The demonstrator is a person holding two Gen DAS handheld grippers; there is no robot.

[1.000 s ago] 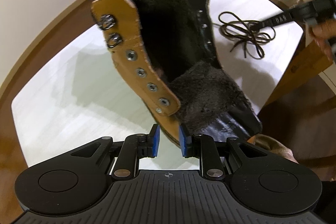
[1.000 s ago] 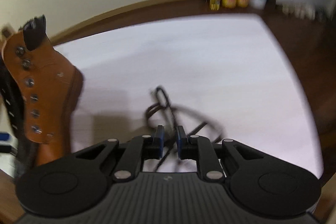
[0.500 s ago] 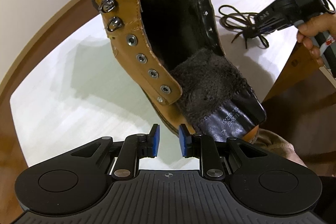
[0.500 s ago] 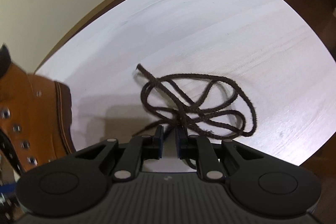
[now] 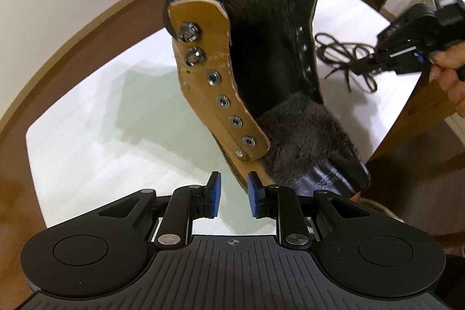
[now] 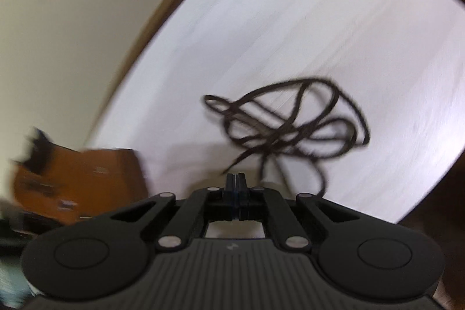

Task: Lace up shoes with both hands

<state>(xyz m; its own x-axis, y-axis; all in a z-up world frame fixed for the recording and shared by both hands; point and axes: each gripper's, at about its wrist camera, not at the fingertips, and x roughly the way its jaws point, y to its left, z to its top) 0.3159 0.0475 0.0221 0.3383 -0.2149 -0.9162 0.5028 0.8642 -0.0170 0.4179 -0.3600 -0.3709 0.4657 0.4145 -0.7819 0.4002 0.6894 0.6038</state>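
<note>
Boot [image 5: 232,83] is standing unlaced on the white tabletop [image 5: 87,135] while we are holding the left tool [image 5: 233,195] apart beside it. We are pinching the right tool [image 6: 236,179] together near the tangled lace [image 6: 293,130].

We see both views under soft, even indoor light, with the white table [image 5: 87,141] bright and nearly washed out. In the left wrist view the boot [image 5: 250,71] is sharp and throws a soft grey shadow to its left across the tabletop. The right wrist view is motion-blurred: the lace [image 6: 293,127] smears and the boot [image 6: 81,179] is a streaked orange patch. Fisheye distortion bends the table edges, and corners darken in both.
</note>
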